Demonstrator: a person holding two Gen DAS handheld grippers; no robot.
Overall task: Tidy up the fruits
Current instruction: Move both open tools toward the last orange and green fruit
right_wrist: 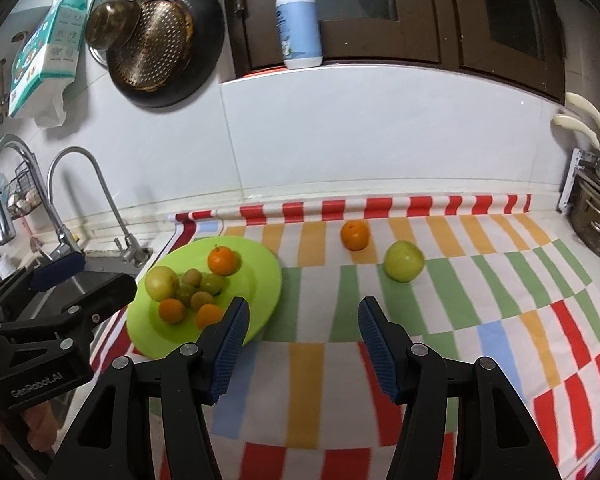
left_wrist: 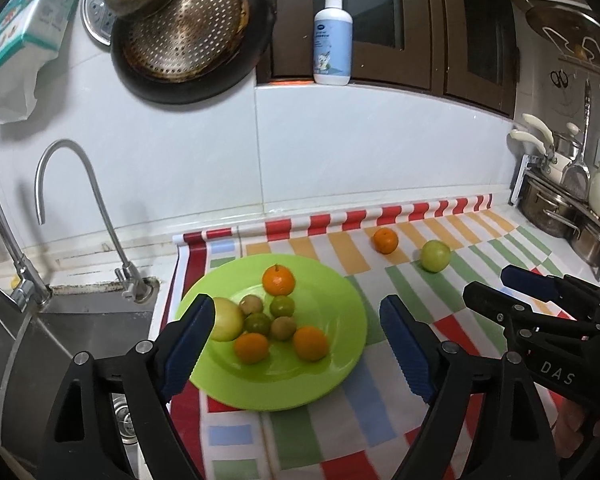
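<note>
Left wrist view: left gripper (left_wrist: 296, 322) fingers spread wide, nothing between them, poised above green plate (left_wrist: 340, 336). Left finger (left_wrist: 190, 344) hides part of pale yellow-green fruit (left_wrist: 228, 320). Plate holds three oranges and several small green fruits; exact count unclear. Right gripper (left_wrist: 496, 286) enters at right edge, body cut off.

Right wrist view: right gripper (right_wrist: 302, 320) fingers moderately parted, empty, angled down over striped cloth (right_wrist: 500, 280) on desk. Loose orange (right_wrist: 355, 235) and green apple (right_wrist: 404, 261) lie apart beyond them. Left finger (right_wrist: 230, 344) covers plate rim.
</note>
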